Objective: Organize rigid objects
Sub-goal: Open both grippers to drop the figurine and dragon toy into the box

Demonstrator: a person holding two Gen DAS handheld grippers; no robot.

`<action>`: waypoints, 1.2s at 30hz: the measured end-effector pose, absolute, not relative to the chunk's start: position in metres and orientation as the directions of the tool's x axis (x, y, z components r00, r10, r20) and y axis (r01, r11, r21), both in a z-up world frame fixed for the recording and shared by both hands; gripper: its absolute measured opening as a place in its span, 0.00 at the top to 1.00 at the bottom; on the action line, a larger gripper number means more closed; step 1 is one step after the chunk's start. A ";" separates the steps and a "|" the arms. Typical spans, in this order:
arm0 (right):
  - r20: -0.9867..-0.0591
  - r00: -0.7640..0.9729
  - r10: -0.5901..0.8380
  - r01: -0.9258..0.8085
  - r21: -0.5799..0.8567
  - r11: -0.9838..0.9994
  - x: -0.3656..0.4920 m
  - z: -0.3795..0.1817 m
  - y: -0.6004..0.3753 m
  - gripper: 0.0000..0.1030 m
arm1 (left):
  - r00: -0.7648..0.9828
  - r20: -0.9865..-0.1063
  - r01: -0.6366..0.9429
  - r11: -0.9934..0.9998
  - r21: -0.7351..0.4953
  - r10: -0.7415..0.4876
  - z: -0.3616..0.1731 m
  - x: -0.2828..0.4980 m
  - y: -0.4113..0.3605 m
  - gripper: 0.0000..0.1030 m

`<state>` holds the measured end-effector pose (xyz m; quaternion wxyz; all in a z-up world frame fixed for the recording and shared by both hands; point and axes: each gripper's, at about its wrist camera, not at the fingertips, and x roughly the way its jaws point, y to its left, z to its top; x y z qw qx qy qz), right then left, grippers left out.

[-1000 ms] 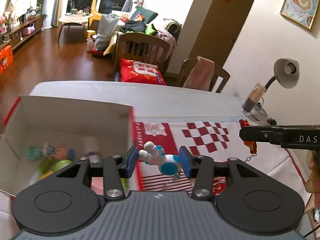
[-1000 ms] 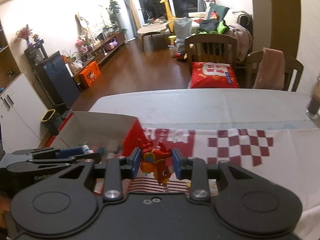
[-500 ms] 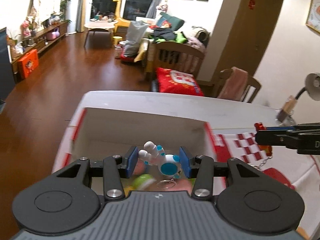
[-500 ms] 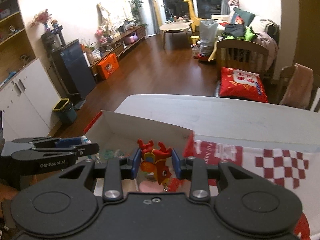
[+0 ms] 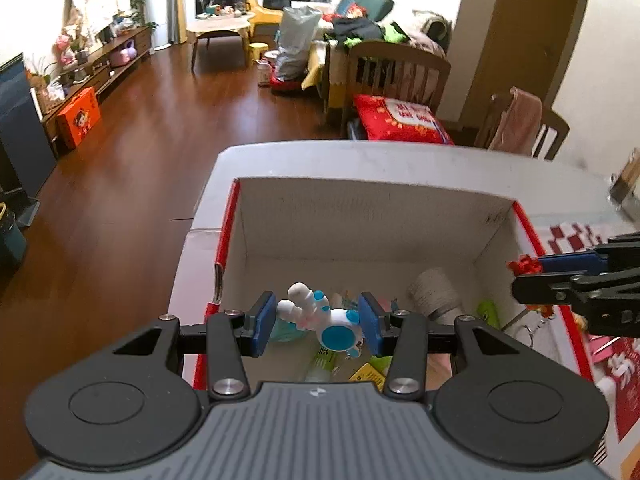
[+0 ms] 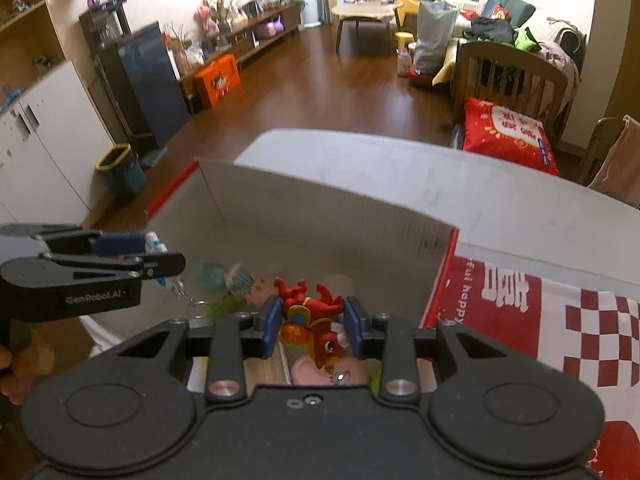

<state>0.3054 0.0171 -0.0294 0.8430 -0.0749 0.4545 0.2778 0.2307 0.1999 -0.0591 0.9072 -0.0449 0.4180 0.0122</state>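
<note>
left gripper [image 5: 318, 322]: blue pads clamped on white-blue figurine [image 5: 320, 316], lower centre, over open white box [image 5: 360, 216] | right gripper [image 6: 312, 326]: pads closed on red dragon toy [image 6: 314, 320], lower centre, above same box's interior

My right gripper [image 6: 311, 327] clamps a red dragon-like figurine keychain [image 6: 316, 320] above the open white cardboard box [image 6: 320, 216]; my left gripper [image 6: 160, 254] holds what looks like a white-and-blue toy [image 6: 155, 245].
</note>
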 end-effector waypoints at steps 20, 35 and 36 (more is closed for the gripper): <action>-0.884 0.345 0.315 -0.630 0.031 0.776 0.290 -0.075 0.049 0.68 | 0.514 -0.858 0.063 0.998 0.027 -0.009 -0.099 0.258 0.163 0.57; -0.869 0.352 0.349 -0.613 0.068 0.787 0.279 -0.063 0.039 0.54 | 0.488 -0.872 0.041 0.999 -0.012 -0.030 -0.099 0.251 0.163 0.54; -0.866 0.354 0.352 -0.610 0.071 0.789 0.279 -0.061 0.039 0.52 | 0.492 -0.870 0.038 0.999 -0.015 -0.032 -0.097 0.250 0.163 0.52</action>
